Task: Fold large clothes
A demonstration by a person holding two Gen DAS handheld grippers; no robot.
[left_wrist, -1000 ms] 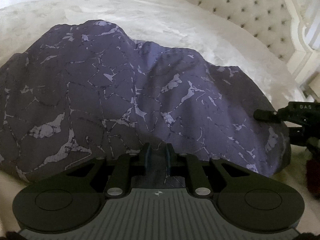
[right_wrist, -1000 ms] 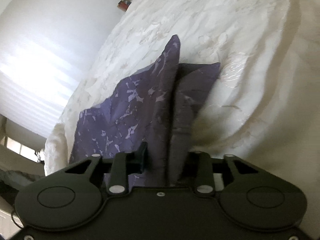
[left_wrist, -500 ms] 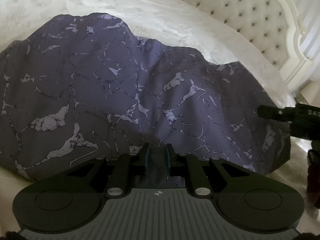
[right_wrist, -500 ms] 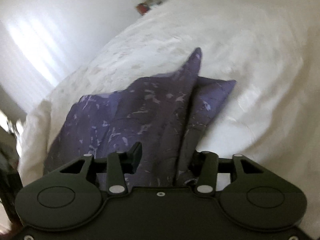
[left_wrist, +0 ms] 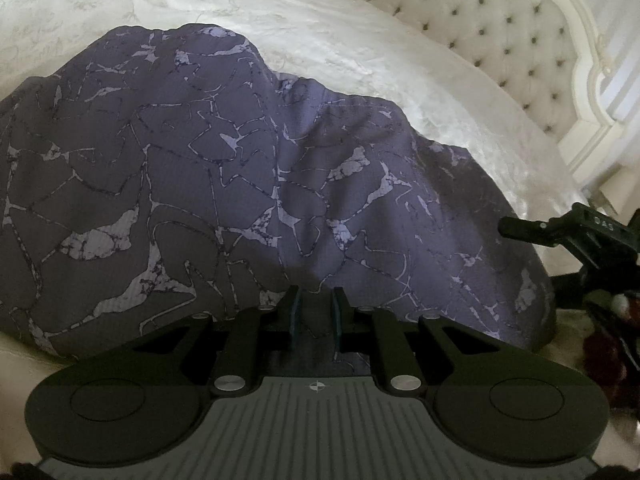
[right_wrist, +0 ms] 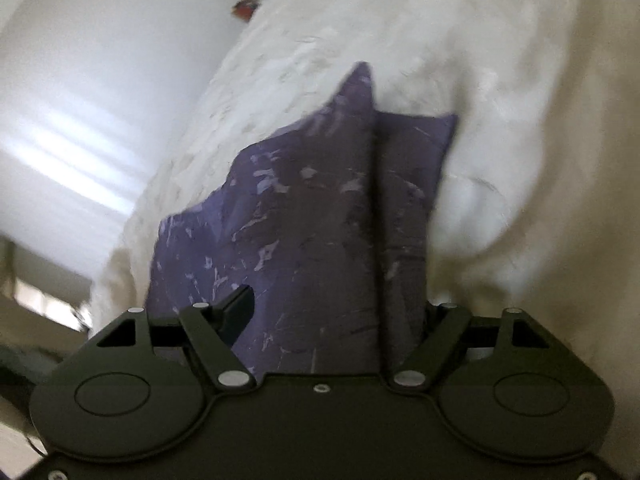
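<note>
The purple garment (left_wrist: 248, 184), a large cloth with a pale cracked-marble print, lies heaped on the cream bedspread (left_wrist: 360, 40) of the bed, its near edge gathered up at your two tools and its far edge rumpled toward the tufted headboard (left_wrist: 500, 28).

What could go wrong from here: your right tongs (right_wrist: 336, 312) have just been opening, and a doubled fold of the garment stands between the jaws. With nothing pinching it, that ridge may slump sideways and spoil whatever crease you meant to lay. If you pull the right hand away with cloth draped over a finger, you could drag the corner out of line. The left side is the other risk: that tool is your only grip now, so a tug there would likely slide the whole garment across the slippery bedspread rather than tighten it. The right wrist view is blurred, so I cannot tell if the cloth touches the pads.

Your left tongs (left_wrist: 316, 314) are clenched almost fully on the garment's near hem, a thin pinch of fabric between the blue pads (left_wrist: 295, 312). Your right tongs stand wide, released, with the upright fold passing loosely between the fingers; seen from the left wrist, one of the right tool's fingers reaches in beside the garment's right-hand corner.
</note>
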